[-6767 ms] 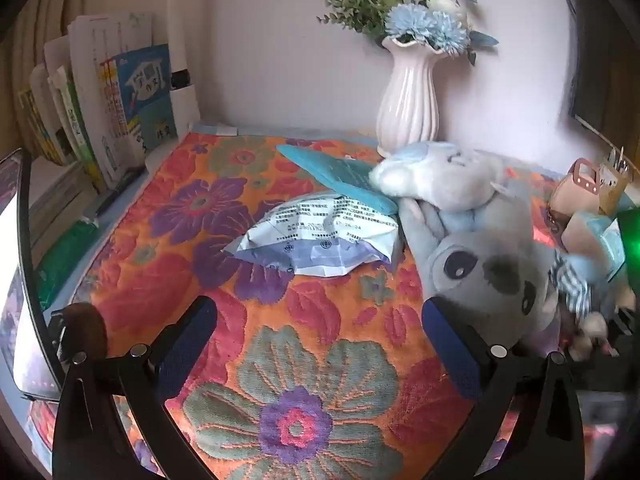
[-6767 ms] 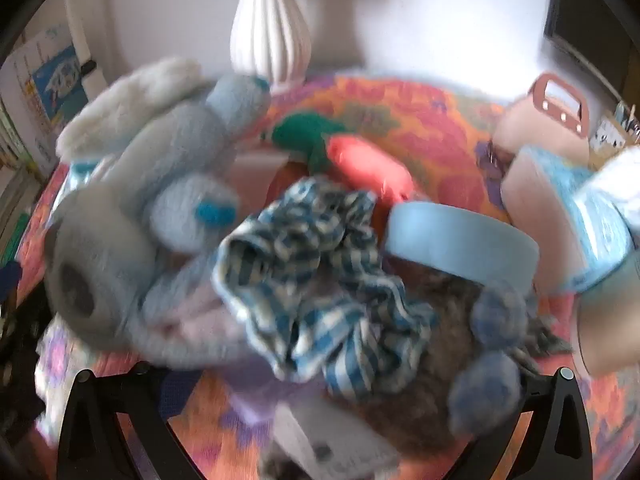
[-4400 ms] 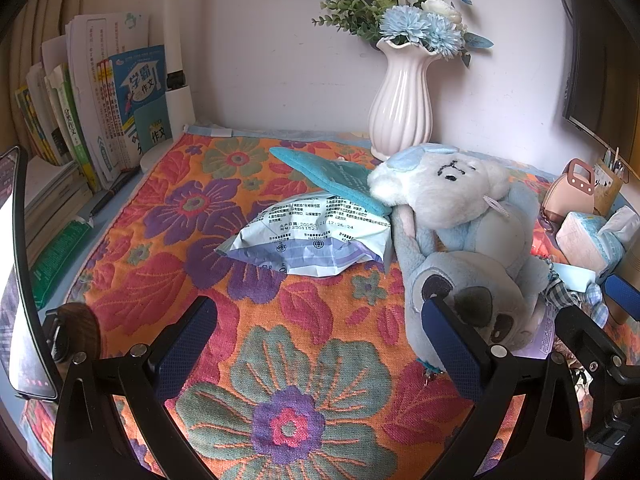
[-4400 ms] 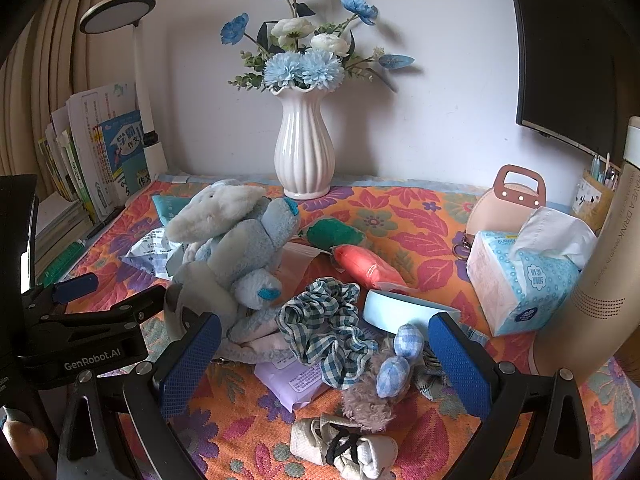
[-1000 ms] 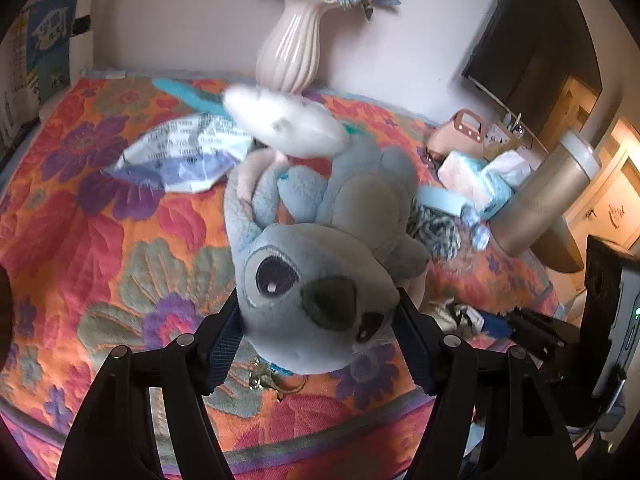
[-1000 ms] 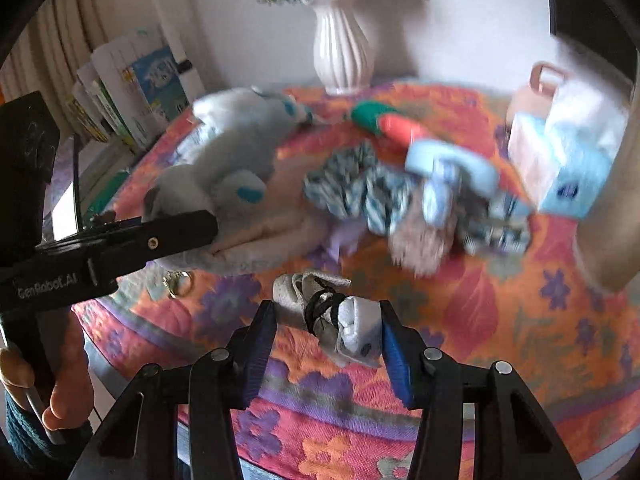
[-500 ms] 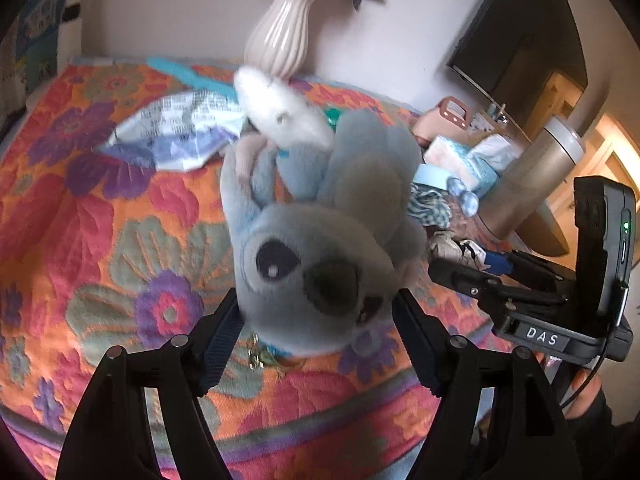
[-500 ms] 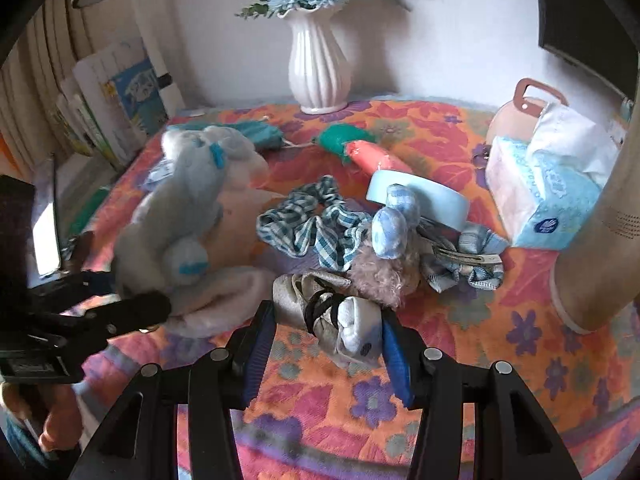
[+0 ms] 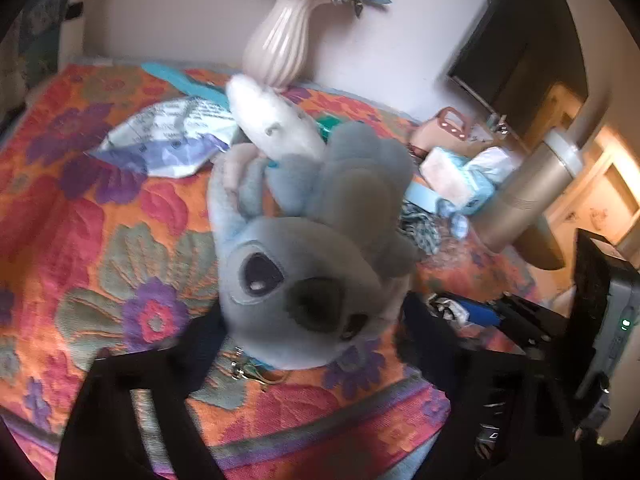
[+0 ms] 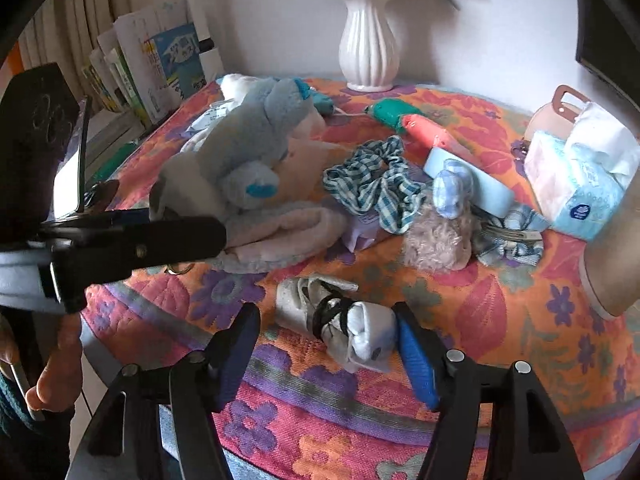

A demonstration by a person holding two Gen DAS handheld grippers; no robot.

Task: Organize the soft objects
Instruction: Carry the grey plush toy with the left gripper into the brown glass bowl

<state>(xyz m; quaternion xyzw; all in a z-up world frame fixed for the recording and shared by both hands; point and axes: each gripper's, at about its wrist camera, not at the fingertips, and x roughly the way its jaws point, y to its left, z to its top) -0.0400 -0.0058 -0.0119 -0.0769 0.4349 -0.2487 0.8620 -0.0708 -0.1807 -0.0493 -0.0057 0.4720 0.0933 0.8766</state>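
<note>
A grey-blue plush toy [image 9: 304, 272] lies on the flowered tablecloth [image 9: 80, 208] with its head toward me. My left gripper [image 9: 310, 316] has that head between its fingers, pads against both sides, jaws closing on it. From the right wrist view the plush toy [image 10: 248, 152] lies at the left, one of the left gripper's fingers [image 10: 160, 240] beside its head. A rolled bundle of pale socks [image 10: 340, 320] tied with a black band rests on the cloth near the front edge. My right gripper [image 10: 324, 348] straddles it, jaws opening, left pad clearly apart from it.
Behind the socks lie a checked scrunchie [image 10: 372, 188], a fuzzy beige piece [image 10: 436, 240], a light blue band [image 10: 480, 184] and a carrot toy [image 10: 416, 128]. A tissue pack [image 10: 576, 184] and a tan cylinder [image 10: 616, 248] stand right, a vase [image 10: 368, 48] behind, books [image 10: 160, 60] left.
The right fingers, which pinched the sock bundle before, have spread apart and the bundle now lies on the cloth. The plush's head stays between the left fingers.
</note>
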